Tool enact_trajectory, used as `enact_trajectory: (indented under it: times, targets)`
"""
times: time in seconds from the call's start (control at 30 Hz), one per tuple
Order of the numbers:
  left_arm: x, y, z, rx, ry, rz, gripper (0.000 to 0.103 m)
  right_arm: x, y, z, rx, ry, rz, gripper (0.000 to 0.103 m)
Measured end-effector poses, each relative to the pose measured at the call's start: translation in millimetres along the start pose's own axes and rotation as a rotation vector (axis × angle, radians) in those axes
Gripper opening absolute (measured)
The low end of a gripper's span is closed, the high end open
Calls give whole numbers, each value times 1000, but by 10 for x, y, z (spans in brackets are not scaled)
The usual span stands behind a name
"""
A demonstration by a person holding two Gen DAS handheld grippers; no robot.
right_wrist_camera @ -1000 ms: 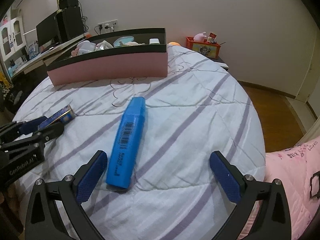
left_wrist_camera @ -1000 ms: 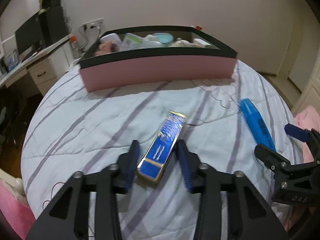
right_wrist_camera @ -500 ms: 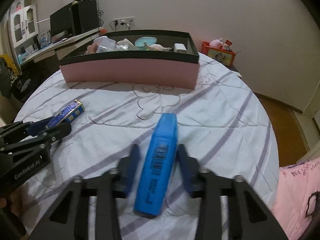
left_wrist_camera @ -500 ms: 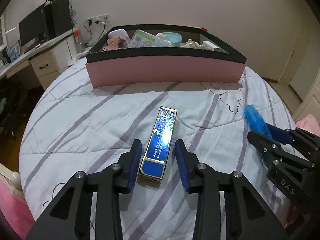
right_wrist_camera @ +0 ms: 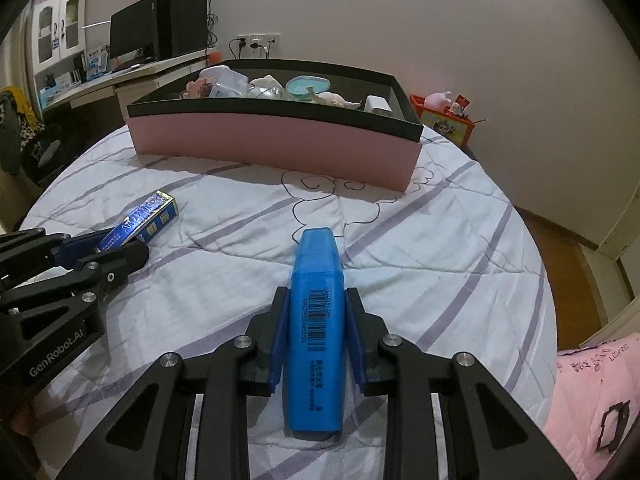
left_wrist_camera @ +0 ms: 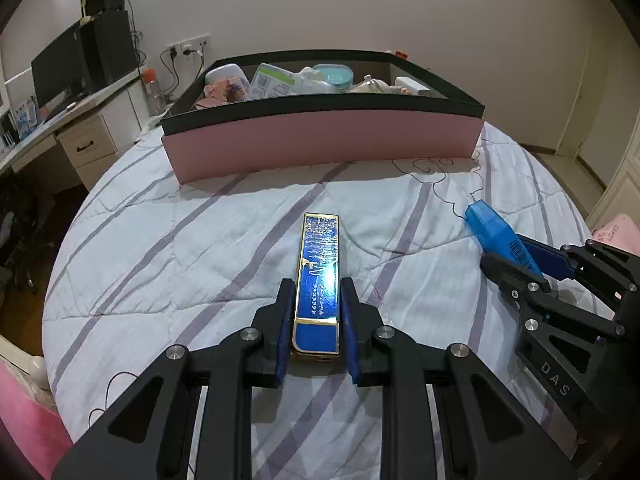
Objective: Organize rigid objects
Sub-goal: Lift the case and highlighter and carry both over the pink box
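Blue box (left_wrist_camera: 317,280) – left gripper (left_wrist_camera: 316,316) jaws clamped on its near end. Blue highlighter (right_wrist_camera: 316,332) likewise in right gripper (right_wrist_camera: 316,336), jaws just closed. End-grips – either may droop or slip when lifted toward the pink tray (left_wrist_camera: 320,140).

Bare striped white bedspread (left_wrist_camera: 224,240) lies open ahead; the long pink, black-rimmed cardboard box (left_wrist_camera: 324,144) blocks the far side.
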State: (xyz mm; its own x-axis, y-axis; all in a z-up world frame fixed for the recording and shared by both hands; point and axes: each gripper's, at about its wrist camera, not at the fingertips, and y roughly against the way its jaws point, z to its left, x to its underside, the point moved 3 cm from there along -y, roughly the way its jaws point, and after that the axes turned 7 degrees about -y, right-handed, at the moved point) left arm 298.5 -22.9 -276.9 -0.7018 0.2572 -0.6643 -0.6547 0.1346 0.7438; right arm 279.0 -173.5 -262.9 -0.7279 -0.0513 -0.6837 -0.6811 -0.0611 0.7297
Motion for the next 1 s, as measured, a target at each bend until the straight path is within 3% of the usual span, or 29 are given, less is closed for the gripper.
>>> enact_trajectory:
  times: [0.23, 0.6, 0.8, 1.0]
  targets:
    - [17, 74, 48, 34, 37, -34, 20, -4, 45, -57, -41, -30, -18, 27]
    - [-7, 366, 149, -15, 69, -108, 20, -84, 236, -23, -175, -114, -66, 27]
    - [-136, 716, 203, -91, 64, -198, 20, -243, 536, 96, -195, -100, -159, 27]
    - [-334, 1159, 225, -155, 57, -332, 20, -435, 1029, 224, -198, -74, -325, 27]
